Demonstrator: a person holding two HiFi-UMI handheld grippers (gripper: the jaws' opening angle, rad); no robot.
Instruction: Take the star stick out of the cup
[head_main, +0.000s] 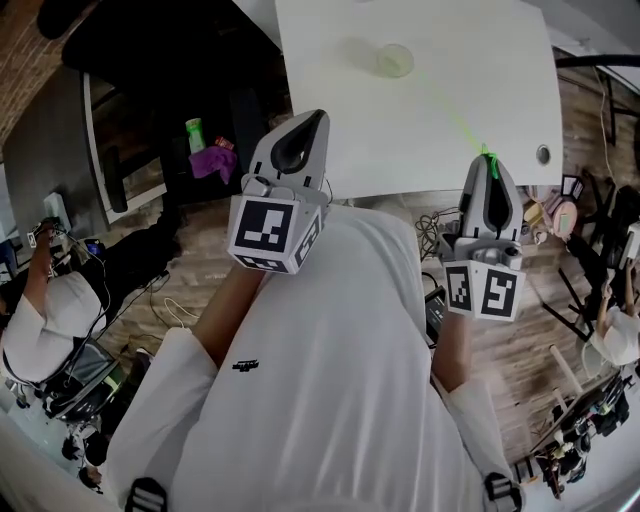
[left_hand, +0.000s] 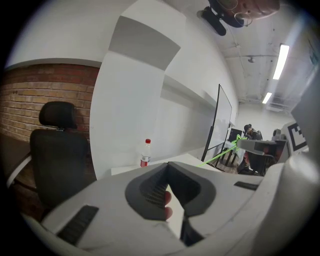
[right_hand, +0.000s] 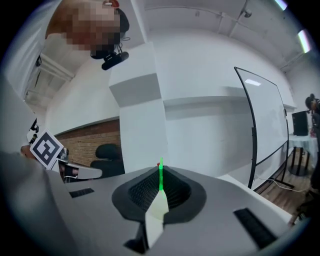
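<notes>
A thin green star stick (head_main: 462, 125) slants over the white table (head_main: 330, 150), wholly outside the clear cup (head_main: 395, 60) that stands at the table's far side. My right gripper (head_main: 487, 158) is shut on the stick's near end, where a green blob shows at the jaw tips. In the right gripper view the stick (right_hand: 161, 179) stands up between the closed pads of that gripper (right_hand: 160, 172). My left gripper (head_main: 305, 118) hovers at the table's near left edge, shut and holding nothing. In the left gripper view the stick (left_hand: 220, 155) shows at the right, beyond the closed jaws of the left gripper (left_hand: 168, 167).
A red-capped bottle (left_hand: 145, 153), a black office chair (left_hand: 57, 150) and a whiteboard (left_hand: 220, 120) lie ahead of the left gripper. A dark desk with a green bottle (head_main: 195, 133) stands left of the table. A seated person (head_main: 40, 320) is at far left. Clutter (head_main: 590, 330) fills the floor at right.
</notes>
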